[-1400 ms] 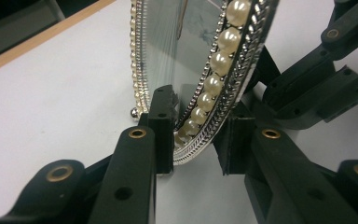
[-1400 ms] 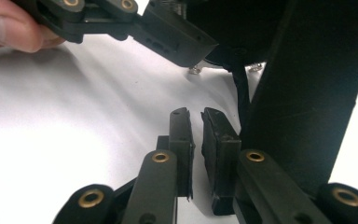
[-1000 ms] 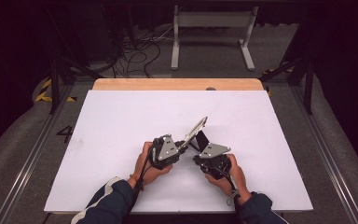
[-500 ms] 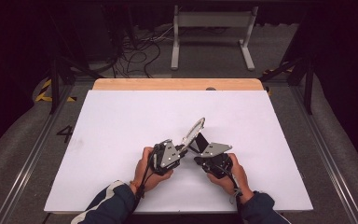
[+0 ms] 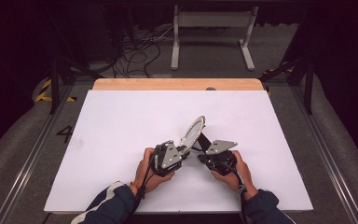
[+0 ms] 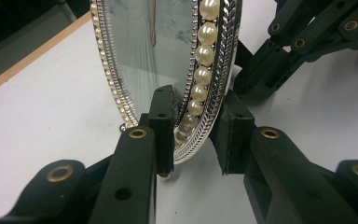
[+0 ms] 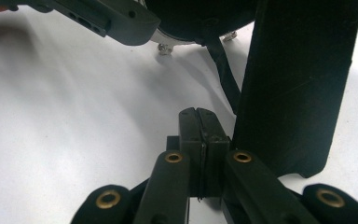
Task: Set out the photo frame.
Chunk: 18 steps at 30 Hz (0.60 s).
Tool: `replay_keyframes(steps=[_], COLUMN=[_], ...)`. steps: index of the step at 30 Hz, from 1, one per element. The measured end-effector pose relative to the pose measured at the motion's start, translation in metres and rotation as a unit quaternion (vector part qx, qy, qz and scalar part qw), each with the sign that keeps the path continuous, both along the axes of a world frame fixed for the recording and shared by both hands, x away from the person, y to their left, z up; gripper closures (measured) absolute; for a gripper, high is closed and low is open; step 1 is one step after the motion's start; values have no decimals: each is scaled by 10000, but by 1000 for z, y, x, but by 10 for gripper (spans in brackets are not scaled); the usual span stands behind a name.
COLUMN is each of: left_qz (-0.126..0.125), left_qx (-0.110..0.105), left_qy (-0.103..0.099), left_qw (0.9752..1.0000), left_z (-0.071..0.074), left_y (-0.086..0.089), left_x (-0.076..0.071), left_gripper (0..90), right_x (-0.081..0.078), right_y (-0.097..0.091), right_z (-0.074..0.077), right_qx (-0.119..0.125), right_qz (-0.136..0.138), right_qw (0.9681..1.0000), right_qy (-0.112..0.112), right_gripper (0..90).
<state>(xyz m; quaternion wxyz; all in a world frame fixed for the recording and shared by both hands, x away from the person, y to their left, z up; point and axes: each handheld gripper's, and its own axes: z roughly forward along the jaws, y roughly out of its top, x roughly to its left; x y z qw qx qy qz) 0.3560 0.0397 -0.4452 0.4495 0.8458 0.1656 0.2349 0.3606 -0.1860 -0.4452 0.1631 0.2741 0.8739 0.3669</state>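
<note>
An oval picture frame (image 5: 193, 131) with a silver rim and a row of pearls (image 6: 205, 70) stands tilted near the middle of the white table (image 5: 121, 130). My left gripper (image 5: 183, 149) is shut on the frame's lower rim (image 6: 193, 121), one pad on the glass side and one behind. A small foot of the frame (image 6: 162, 175) touches the table. Just behind the frame, my right gripper (image 5: 201, 155) has its jaws pressed together (image 7: 199, 116). It sits beside the frame's black back stand (image 7: 298, 84). A thin black strap (image 7: 223, 74) runs from frame to stand.
The white sheet covers the table out to a wooden strip (image 5: 177, 84) at the far edge. A white metal stand (image 5: 212, 32) and cables (image 5: 140, 51) lie on the floor beyond. Rails (image 5: 326, 149) run along both sides.
Both hands have drifted slightly toward the front edge. The frame stays tilted between the grippers in much the same place.
</note>
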Motion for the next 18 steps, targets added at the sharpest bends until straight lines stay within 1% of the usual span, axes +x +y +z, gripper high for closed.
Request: replay_keyframes(steps=[4,6,8,13,15,18], left_qz=[-21,-27,-56,-80,-69,-84], left_qx=[22,-7,4,30,57,51], left_qy=[-8,2,-7,-25,3,23], left_qw=[10000,10000,10000,10000,10000,9999], left_z=[0,-1,-1,0,0,0], left_y=[0,-1,0,-1,-2,-2], left_x=[0,0,1,1,0,0], left_gripper=[708,703,702,699,692,685], right_x=[1,1,1,1,2,2], right_y=[-1,-1,-1,-1,-1,0], right_z=[0,0,0,0,0,-1], right_qx=[-41,-92,-113,-125,-133,-134], right_qz=[-24,-133,-146,-169,-229,-244], right_qw=[10000,9999,9998,9998,9996,9996], right_qy=[-18,-12,-17,-27,-41,-51], right_gripper=[900,900,900,900,900,900])
